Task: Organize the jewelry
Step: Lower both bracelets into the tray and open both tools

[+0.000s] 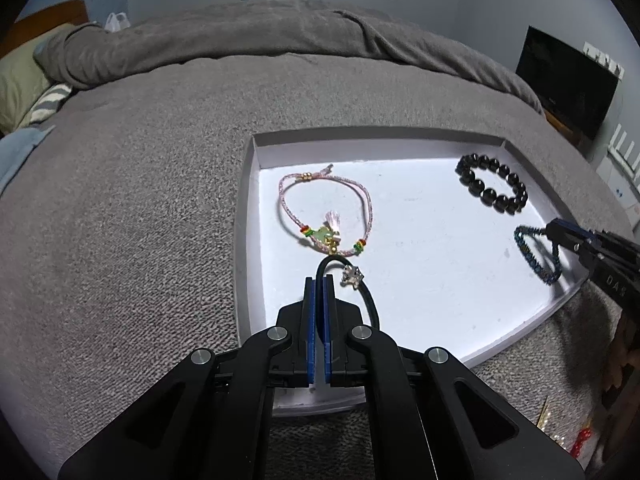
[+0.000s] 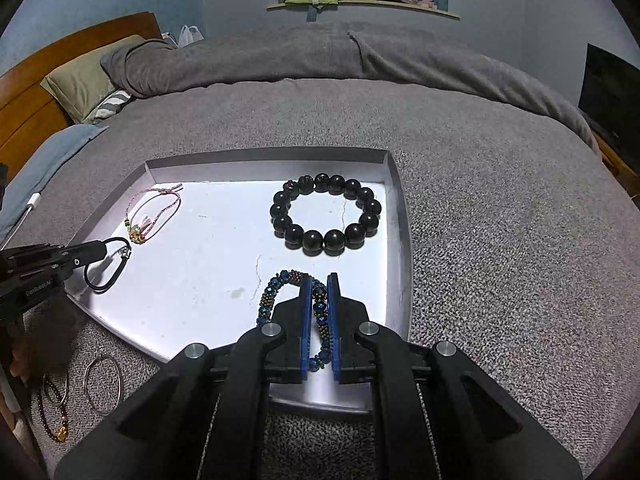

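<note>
2 pieces are in hand at once, and that is where the risk sits. The left claw (image 1: 319, 280) is clamped on a thin black cord bracelet (image 1: 362, 292) with a small silver charm, its loop hanging over the near left part of the white tray (image 1: 520, 332). The right claw (image 2: 320, 280) is clamped on a blue beaded bracelet (image 2: 276, 294) over the tray's near right part. I judge the cord could slip out sideways, since so little of it sits between the fingers, and its charm lies just beside the pink string bracelet (image 1: 326, 208), so a low sweep might snag or drag that one. The blue beads could roll in the grip and drop off the near rim onto the grey bed (image 1: 120, 220). Further back, the black bead bracelet (image 2: 326, 216) lies flat near the tray's far right corner, well apart from both claws. The tray rests on soft bedding, so a press on its edge may tip it. Hoops (image 2: 102, 384) wait on the bed, left of the tray.
</note>
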Motion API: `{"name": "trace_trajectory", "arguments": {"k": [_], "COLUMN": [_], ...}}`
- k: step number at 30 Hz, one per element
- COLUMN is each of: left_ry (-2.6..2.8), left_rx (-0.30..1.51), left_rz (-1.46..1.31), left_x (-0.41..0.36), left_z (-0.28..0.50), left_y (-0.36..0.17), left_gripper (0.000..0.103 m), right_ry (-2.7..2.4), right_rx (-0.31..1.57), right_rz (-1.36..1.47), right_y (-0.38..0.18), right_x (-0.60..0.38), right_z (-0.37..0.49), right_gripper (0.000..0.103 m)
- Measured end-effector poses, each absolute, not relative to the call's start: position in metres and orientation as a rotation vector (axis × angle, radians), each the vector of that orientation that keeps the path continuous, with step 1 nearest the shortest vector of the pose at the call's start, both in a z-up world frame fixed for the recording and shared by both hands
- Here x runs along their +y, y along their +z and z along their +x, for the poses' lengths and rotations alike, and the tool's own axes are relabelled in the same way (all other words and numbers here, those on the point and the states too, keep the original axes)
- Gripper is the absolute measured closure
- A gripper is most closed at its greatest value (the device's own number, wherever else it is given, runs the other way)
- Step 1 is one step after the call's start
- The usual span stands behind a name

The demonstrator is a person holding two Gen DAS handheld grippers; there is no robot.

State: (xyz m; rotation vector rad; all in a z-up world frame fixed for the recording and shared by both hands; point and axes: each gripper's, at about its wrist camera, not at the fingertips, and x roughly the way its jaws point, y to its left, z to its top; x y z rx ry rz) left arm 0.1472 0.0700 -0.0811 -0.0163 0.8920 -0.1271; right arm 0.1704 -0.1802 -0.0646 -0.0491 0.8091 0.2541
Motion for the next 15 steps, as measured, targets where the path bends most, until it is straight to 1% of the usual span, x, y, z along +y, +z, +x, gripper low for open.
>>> {"name": "trace_trajectory", "arguments": {"k": [11,15], "left_ry": [-0.122,-0.135], "left_rx": [0.891,0.886], "left_rz": [-0.013,-0.029], "left_x": [0.0696,0.0695], "left_z": [0.1468,0.1467], "left_y": [-0.0816,-0.0802], "left_gripper": [0.099,0.099], "right_ry": [0.260,0.270], "right_rx": [0.791,0.763], "right_rz": [-0.036,-0.021], "right_y": [-0.0621,-0.0564], "right_x": [-0.1824,-0.1836], "right_z": [0.1698,0.1663], "right_gripper": [0.095,0.093]}}
